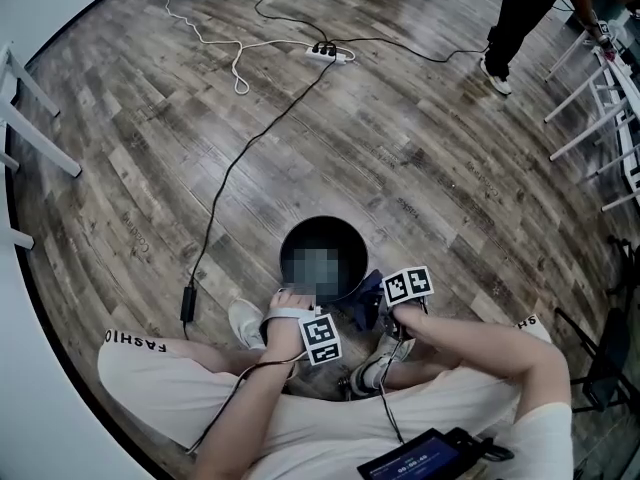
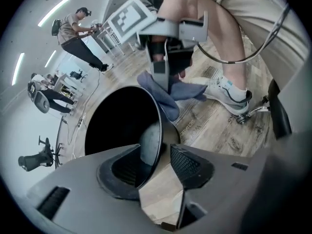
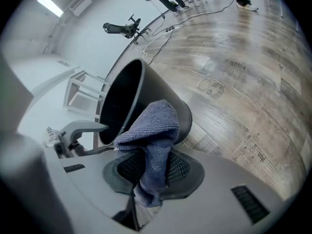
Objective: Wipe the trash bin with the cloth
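Observation:
The black trash bin [image 1: 322, 230] stands on the wood floor in front of the person's feet. My left gripper [image 2: 158, 167] is open astride the bin's near rim [image 2: 157, 140]; the rim runs between the pads, with a gap on the right side. My right gripper [image 3: 153, 172] is shut on a blue-grey cloth [image 3: 156, 130], which bunches up over the jaws just beside the bin [image 3: 126, 96]. In the left gripper view the cloth [image 2: 168, 99] hangs from the right gripper [image 2: 163, 74] against the bin's outer wall. Both marker cubes show in the head view, with the cloth [image 1: 365, 296] at the bin's right.
The person's shoes [image 1: 245, 323] rest close behind the bin. A black cable [image 1: 235, 163] and a power strip [image 1: 328, 54] lie on the floor beyond it. Another person [image 1: 515, 18] stands at the far right near white table legs [image 1: 590, 118]. A tablet [image 1: 420, 460] is in the person's lap.

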A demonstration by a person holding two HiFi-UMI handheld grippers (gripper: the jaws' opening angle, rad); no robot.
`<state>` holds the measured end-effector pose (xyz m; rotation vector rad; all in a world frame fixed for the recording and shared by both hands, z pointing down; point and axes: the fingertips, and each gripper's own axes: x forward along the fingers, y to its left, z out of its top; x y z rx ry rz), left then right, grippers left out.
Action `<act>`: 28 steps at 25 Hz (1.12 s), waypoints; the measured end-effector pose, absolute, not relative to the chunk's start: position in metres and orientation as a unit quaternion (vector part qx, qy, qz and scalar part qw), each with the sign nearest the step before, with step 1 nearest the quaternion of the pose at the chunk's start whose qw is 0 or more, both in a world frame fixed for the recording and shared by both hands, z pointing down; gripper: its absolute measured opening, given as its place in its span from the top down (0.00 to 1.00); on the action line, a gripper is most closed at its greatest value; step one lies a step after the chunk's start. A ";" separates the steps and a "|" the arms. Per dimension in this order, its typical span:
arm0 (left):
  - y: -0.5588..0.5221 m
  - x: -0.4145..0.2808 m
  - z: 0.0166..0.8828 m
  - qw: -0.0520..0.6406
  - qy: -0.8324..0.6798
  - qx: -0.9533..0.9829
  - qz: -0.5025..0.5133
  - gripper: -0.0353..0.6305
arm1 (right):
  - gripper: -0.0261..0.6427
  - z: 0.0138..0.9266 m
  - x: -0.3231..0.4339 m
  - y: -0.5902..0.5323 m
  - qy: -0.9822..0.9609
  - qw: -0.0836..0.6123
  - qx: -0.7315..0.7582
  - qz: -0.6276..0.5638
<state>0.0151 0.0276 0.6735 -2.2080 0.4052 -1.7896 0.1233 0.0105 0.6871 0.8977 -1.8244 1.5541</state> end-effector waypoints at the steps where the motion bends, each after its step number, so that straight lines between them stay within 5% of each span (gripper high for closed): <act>1: 0.027 0.012 0.675 0.137 0.142 -0.758 -0.621 0.67 | 0.84 0.675 0.119 0.016 -0.687 0.286 0.329 0.582; 12: 0.029 0.008 0.680 0.161 0.129 -0.745 -0.635 0.76 | 0.84 0.650 0.091 0.035 -0.700 0.273 0.301 0.587; 28: 0.041 0.034 0.677 0.176 0.110 -0.755 -0.622 0.80 | 0.84 0.736 0.117 0.012 -0.683 0.283 0.321 0.592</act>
